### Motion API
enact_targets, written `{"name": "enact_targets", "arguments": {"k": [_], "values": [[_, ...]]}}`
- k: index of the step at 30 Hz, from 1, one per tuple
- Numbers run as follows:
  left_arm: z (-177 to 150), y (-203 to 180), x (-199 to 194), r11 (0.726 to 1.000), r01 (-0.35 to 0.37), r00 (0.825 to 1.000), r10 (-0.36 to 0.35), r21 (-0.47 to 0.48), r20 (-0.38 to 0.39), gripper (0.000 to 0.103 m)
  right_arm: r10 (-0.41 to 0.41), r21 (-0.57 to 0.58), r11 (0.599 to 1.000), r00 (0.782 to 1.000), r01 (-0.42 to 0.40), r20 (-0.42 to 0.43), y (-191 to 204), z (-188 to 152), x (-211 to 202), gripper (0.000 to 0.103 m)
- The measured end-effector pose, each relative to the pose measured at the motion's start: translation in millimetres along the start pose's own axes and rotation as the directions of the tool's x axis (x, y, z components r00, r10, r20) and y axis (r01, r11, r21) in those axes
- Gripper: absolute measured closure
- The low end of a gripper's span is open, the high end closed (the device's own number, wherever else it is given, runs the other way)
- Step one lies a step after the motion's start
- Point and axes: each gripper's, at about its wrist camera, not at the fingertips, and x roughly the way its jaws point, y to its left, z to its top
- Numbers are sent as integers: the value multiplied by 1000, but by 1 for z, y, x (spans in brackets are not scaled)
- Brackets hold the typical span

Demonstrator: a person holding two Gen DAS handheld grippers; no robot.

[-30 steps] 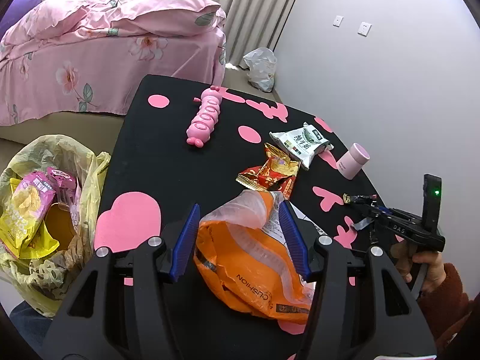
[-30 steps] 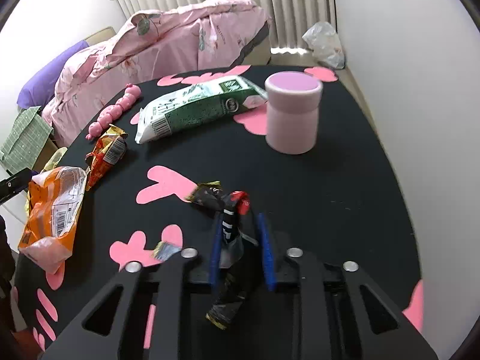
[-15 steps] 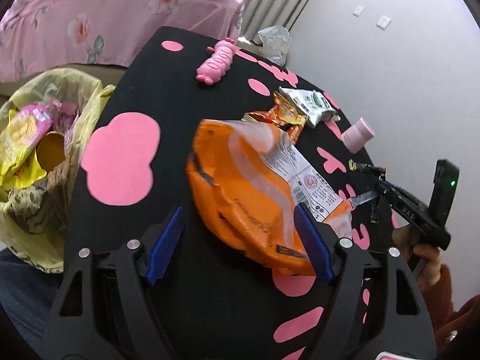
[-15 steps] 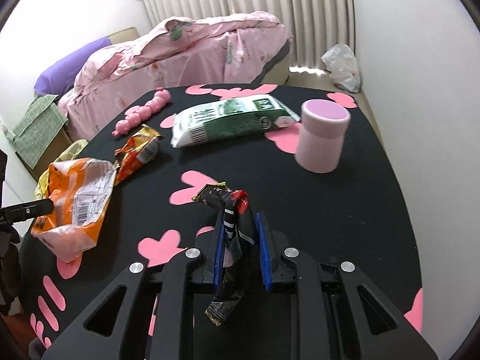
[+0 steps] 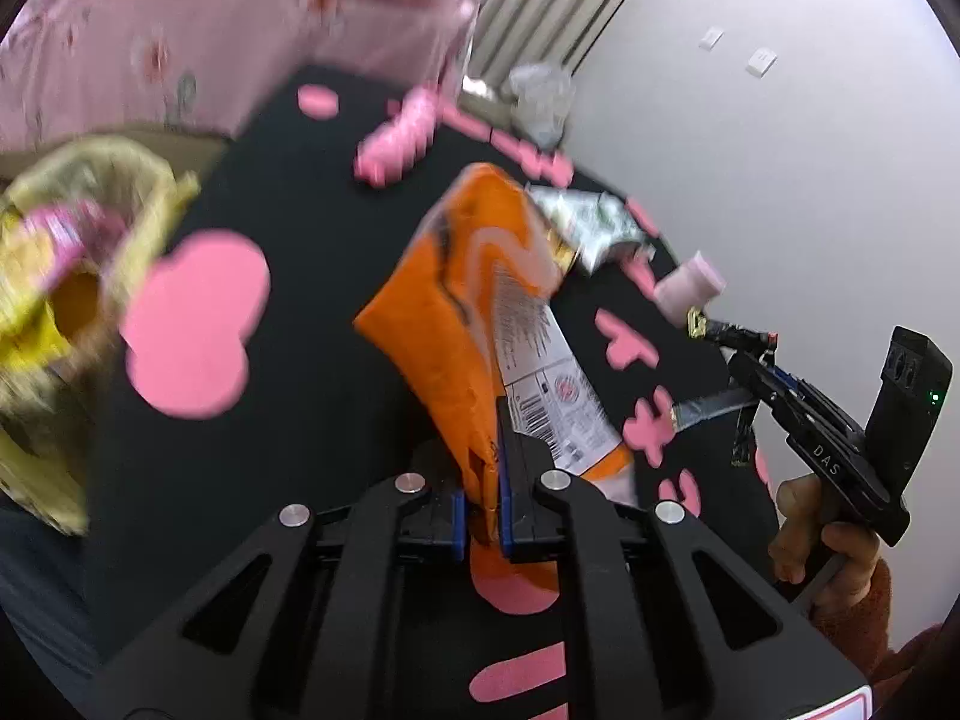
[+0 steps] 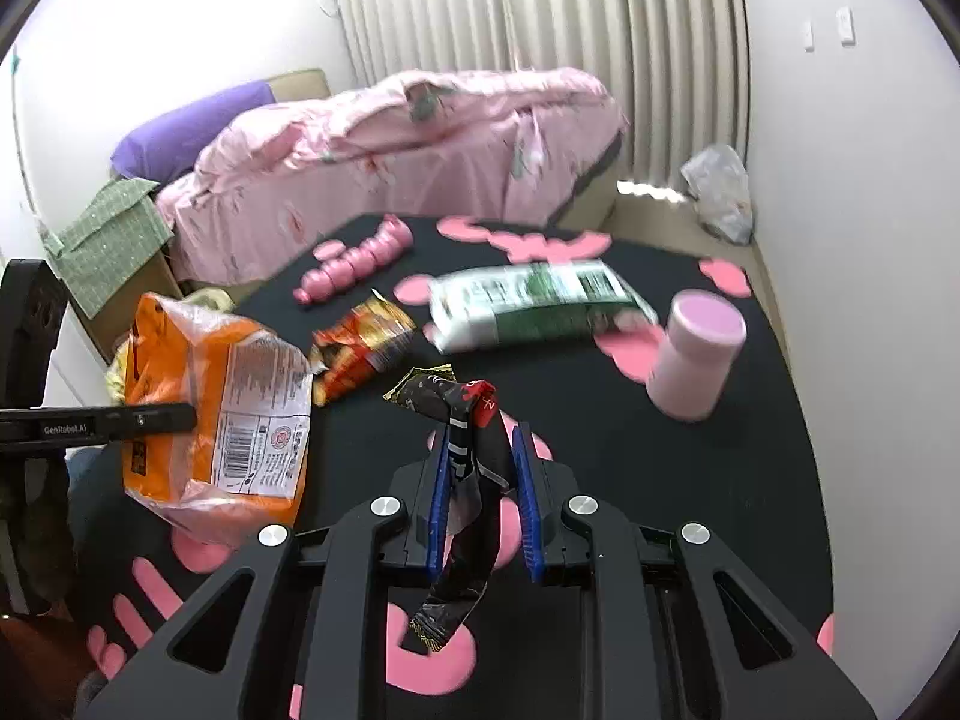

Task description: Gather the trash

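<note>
My left gripper (image 5: pixel 482 480) is pinching the orange bag (image 5: pixel 474 312) by its lower edge, at the middle of its view. My right gripper (image 6: pixel 480 480) is clamped on a black wrapper (image 6: pixel 465 468), centre frame. The yellow trash bag (image 5: pixel 66 276) sits at the left edge beside the black table (image 5: pixel 312 276).

Pink bed (image 6: pixel 384 144), curtains (image 6: pixel 540 6), pink caterpillar toy (image 6: pixel 354 264), pink cup (image 6: pixel 696 354)

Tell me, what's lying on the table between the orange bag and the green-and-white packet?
A crumpled red-and-gold snack wrapper lies between the orange bag and green-and-white packet, clearest in the right wrist view.
</note>
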Motion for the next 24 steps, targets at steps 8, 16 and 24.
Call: {"name": "enact_targets", "arguments": {"k": [8,16,24], "values": [[30,14,-65,1000,-28,985,26,8,173,96,42,-100,995,992,-29,121,30,51,-29,83],[50,47,-123,993,-117,944,118,-23,307,96,93,-238,970,978,-48,184,80,90,-41,83],[48,101,-153,973,-204,907,230,-111,353,96,147,-323,942,976,-89,160,126,100,-26,83]]}}
